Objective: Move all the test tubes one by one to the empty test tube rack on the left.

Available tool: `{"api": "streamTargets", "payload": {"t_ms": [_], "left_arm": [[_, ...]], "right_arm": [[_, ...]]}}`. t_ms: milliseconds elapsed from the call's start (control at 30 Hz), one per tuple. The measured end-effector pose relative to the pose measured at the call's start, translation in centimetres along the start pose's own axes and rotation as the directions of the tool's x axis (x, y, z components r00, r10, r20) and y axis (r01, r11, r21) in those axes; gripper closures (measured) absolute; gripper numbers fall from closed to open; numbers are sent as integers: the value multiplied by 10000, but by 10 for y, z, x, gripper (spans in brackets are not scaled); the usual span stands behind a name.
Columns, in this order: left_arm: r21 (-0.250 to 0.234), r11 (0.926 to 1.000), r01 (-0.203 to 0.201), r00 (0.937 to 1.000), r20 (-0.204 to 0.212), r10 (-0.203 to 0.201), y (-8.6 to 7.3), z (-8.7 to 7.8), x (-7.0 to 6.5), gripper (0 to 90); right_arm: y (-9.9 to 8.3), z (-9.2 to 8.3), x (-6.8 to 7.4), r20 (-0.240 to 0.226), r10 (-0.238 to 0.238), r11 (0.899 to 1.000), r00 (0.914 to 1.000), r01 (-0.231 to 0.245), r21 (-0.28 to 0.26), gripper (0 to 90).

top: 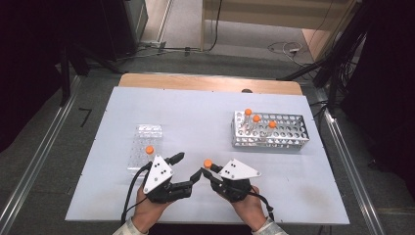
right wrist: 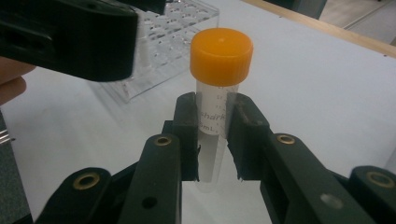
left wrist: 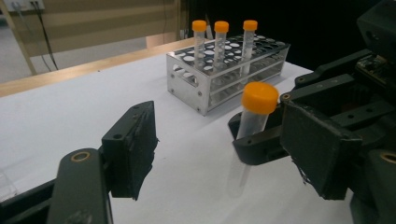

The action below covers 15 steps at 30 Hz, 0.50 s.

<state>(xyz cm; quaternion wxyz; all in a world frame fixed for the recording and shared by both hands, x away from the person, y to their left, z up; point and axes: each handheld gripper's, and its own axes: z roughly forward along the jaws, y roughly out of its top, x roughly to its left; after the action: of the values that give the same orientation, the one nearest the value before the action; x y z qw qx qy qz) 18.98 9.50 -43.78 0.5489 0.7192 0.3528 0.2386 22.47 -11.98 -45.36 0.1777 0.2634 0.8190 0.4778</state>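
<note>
Black grippers [top: 188, 169], brass pivots, white dotted top plates.

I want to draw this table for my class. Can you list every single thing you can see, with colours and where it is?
Held tube: one, clear with orange cap, upright between the right gripper's jaws.
Metal rack: one, silver, right side of the table.
Tubes in metal rack: three, clear with orange caps, standing at its left end.
Plastic rack: one, see-through, left side of the table.
Tube in plastic rack: one, orange cap, near end.
Table: one, white top with a wooden far edge.
Left gripper: one, black, jaws apart, beside the held tube.
Right gripper: one, black, shut on the held tube.
Hands: two, at the near edge.
</note>
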Motion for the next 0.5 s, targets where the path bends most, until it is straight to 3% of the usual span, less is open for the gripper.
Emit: {"api": "streamTargets", "payload": {"t_ms": [200,500], "left_arm": [[3,10000,-59,9997,241,59,-1,3,-2,341],[8,9998,-203,9984,523,202,-2,6,-5,521]], "right_arm": [[1,5,7,-220,-159,9999,9996,160,56,720],[2,10,16,-505,-272,9996,9984,274,35,719]]}}
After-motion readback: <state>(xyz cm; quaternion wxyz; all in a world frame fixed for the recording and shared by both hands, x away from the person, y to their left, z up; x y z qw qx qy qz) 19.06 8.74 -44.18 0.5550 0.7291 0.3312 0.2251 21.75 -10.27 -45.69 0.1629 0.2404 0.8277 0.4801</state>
